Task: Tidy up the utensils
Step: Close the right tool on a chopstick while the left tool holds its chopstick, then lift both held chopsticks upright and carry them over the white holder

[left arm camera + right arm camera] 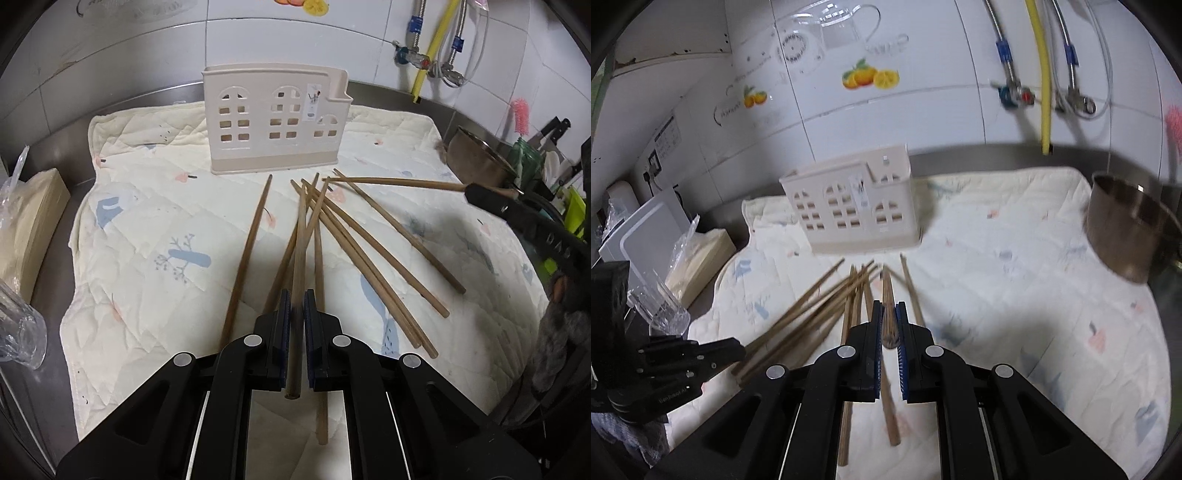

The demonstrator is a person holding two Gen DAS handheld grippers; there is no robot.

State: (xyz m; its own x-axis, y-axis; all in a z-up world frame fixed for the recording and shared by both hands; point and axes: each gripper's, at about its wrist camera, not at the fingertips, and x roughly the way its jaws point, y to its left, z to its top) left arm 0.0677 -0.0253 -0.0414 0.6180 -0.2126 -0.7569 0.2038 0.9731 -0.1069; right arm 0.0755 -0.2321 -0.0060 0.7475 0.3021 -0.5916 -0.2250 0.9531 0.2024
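Chopsticks lie in a loose pile on the quilted cloth in the middle of the frame. We pinch one chopstick in our left hand-held gripper. Our right hand-held gripper pinches another chopstick. We see the beige holder standing behind the pile, toward the top.

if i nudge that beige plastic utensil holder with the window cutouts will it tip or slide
The beige plastic window-cutout utensil holder looks empty and thin-walled, so probably light. It stands tall and narrow on the quilted cloth, so a high push may tip it, while a low push likely slides it.
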